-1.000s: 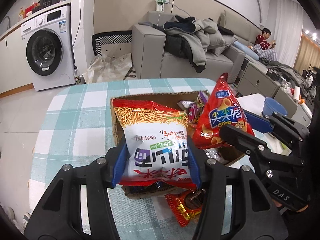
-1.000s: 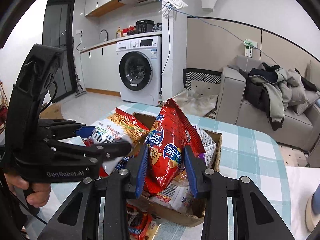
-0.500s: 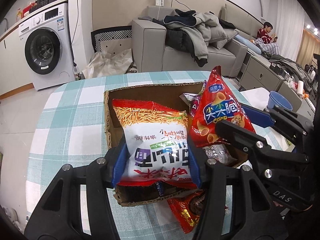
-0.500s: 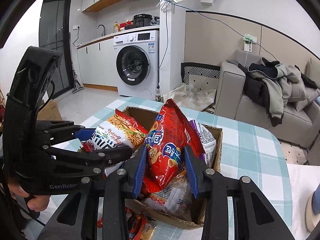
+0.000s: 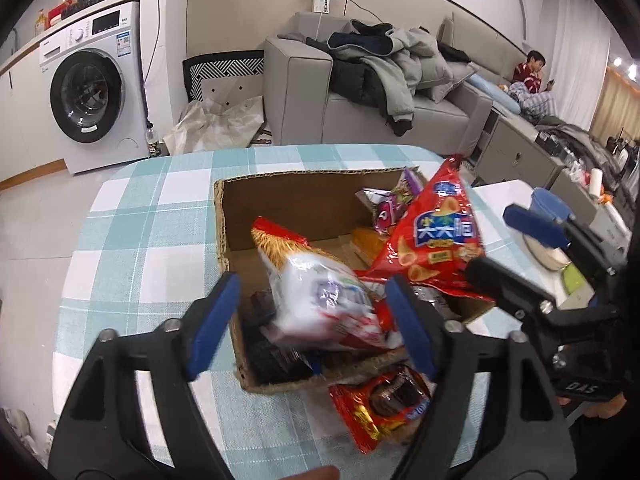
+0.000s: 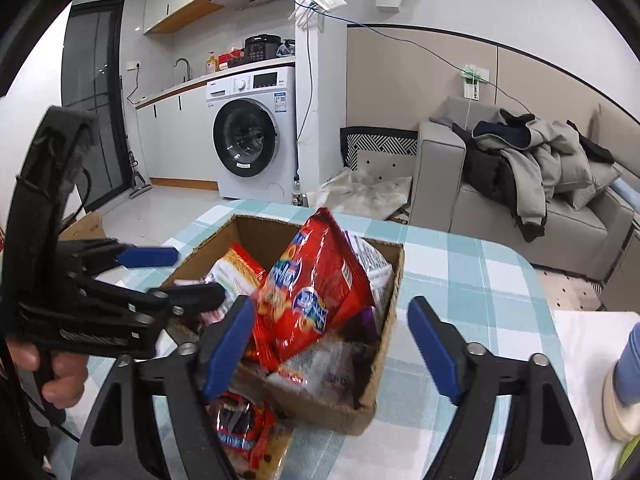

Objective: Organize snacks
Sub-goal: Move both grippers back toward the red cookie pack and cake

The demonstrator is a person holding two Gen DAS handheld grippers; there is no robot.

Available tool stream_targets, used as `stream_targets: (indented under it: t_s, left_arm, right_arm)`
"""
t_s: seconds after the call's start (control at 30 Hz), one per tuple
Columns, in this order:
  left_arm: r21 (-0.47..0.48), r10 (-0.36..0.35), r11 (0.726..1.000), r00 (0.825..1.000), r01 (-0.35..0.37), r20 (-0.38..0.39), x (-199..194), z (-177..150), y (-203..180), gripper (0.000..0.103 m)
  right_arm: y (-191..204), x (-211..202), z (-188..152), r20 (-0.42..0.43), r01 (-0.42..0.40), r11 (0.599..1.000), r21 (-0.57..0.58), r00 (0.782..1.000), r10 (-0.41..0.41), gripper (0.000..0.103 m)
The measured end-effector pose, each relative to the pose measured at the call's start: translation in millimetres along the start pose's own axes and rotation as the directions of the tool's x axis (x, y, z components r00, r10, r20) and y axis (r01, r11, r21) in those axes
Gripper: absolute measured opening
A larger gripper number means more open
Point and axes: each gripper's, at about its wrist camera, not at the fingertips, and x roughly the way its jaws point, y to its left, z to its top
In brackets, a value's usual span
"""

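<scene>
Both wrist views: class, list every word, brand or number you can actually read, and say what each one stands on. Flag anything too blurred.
"DAS": white letters on the right gripper's black body.
Large blue-and-white Chinese characters: on the red cone-snack bag, only partly legible.
White noodle-snack bag: print motion-blurred, unreadable.
Red biscuit packet on the checked tablecloth: print too small.
Washing machine: panel, brand and sticker too small.
Left gripper's body lettering: blurred.

You see a teal-and-white checked worktop (image 5: 132, 216), a brown cardboard box (image 5: 280, 196), red snack bags (image 6: 316, 292) and blue-padded jaws.
</scene>
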Motion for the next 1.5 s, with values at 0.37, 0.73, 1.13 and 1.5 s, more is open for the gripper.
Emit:
stream_targets:
  t_s: [0.37, 0.73, 1.13, 1.5]
  left_arm:
    - [-0.005, 0.042, 0.999, 0.999, -0.042, 0.018, -39.9, -29.8, 4.8, 0.102]
    - [-0.026, 0.084, 0.996, 0.996, -0.085, -0.03, -50.6, -76.7, 13.9, 0.102]
    - [-0.053, 0.078, 0.995, 0.992, -0.084, -0.101, -32.4, -97.8, 6.7, 0.102]
    - [-0.032, 0.056, 0.998, 0.985, -0.062, -0.16, -3.4, -105.0, -26.1, 0.102]
  right_arm:
    - [-4.5, -26.7, -32.0, -0.008, 0.028, 0.998, 0.055, 1.0, -0.028, 0.102]
    - [-1.8, -27.8, -70.6, -0.052, -0.011, 0.994, 0.11, 0.999, 0.016, 0.103]
    - [-4.6, -12.7, -90.5, -0.182, -0.004, 0.994, 0.105, 0.983, 0.023, 0.103]
    - [-22.5, -4.7, -104.0, -0.255, 0.013, 0.993, 0.12, 0.967, 0.018, 0.103]
